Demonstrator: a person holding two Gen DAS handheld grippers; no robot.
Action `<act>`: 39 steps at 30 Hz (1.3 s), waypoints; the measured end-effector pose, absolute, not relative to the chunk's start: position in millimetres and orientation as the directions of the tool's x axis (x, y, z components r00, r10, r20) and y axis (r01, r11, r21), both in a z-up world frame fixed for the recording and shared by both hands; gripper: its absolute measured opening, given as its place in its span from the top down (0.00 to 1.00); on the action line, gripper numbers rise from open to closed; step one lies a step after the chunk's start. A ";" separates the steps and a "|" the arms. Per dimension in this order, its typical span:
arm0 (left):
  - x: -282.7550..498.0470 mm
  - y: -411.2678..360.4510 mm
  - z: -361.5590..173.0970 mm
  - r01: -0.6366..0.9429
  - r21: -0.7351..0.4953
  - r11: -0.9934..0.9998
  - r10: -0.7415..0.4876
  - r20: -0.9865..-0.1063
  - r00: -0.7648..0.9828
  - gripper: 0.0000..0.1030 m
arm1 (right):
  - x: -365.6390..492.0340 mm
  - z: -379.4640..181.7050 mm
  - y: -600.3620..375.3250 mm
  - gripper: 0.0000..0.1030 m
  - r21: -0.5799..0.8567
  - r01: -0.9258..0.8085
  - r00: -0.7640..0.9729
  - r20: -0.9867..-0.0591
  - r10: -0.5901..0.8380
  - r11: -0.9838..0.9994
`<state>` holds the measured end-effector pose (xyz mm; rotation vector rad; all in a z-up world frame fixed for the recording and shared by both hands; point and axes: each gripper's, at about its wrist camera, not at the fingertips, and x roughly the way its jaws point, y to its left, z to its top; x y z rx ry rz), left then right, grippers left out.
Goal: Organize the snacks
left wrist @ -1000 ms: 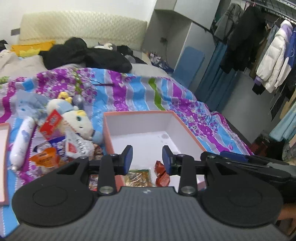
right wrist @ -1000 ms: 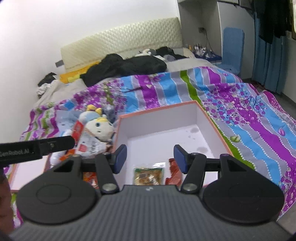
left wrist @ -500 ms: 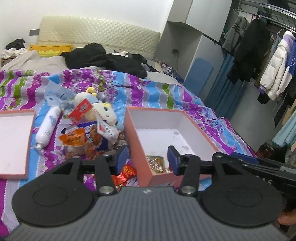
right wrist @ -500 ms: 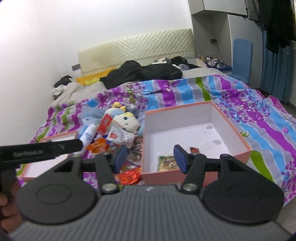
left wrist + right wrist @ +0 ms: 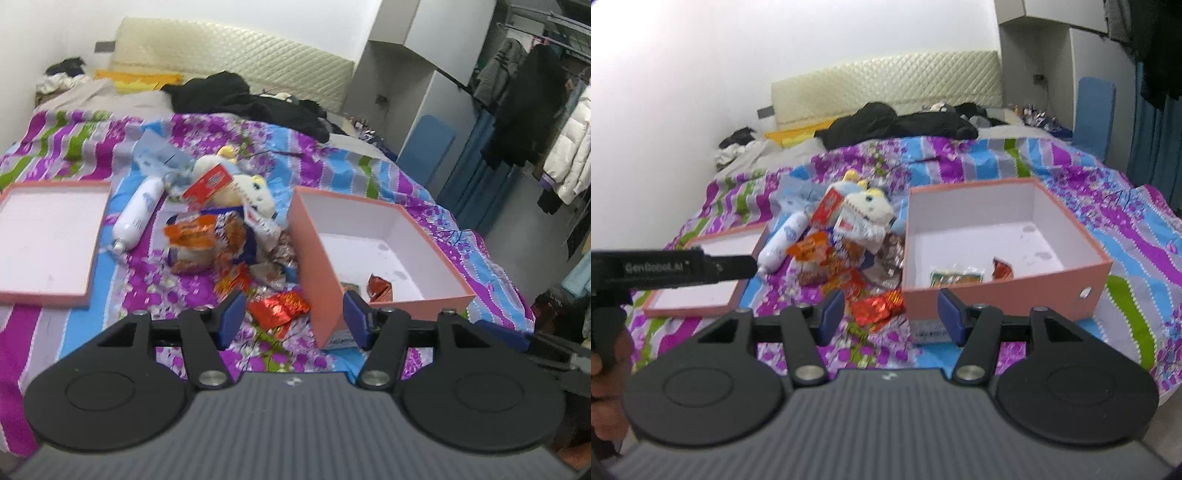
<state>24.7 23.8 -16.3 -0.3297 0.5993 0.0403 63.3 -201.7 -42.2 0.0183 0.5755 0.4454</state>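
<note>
Currently, both grippers are held above the near edge of the bedspread (image 5: 332, 177). The left gripper (image 5: 293, 319) is seen with its jaws spread and nothing between them; the right gripper (image 5: 892, 315) is likewise spread and empty. A pile of snack packets (image 5: 221, 243) is heaped just left of the pink box (image 5: 1004, 291), with a red foil packet (image 5: 279, 308) lying nearest. Inside the box, a green packet (image 5: 955, 277) and a red packet (image 5: 1003, 267) are seen. The box lid (image 5: 48, 236) lies further left.
</note>
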 end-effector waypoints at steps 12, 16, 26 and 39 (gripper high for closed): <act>7.2 54.1 -61.2 -0.211 -0.304 0.929 -0.033 -0.638 0.770 0.38 | 44.3 -85.5 -160.5 0.43 0.128 -0.476 0.671 -0.587 0.453 0.870; 1.2 69.2 -78.4 -0.253 -0.330 0.909 -0.029 -0.656 0.754 0.38 | 42.3 -97.5 -146.3 0.43 0.107 -0.501 0.655 -0.602 0.457 0.859; 12.0 95.4 -92.7 -0.323 -0.392 0.862 -0.022 -0.665 0.747 0.38 | 55.8 -110.9 -117.9 0.44 -0.006 -0.546 0.678 -0.591 0.438 0.837; 72.9 124.7 -112.6 -0.388 -0.385 0.837 0.017 -0.690 0.723 0.38 | 105.1 -130.9 -87.9 0.44 -0.054 -0.625 0.636 -0.614 0.468 0.779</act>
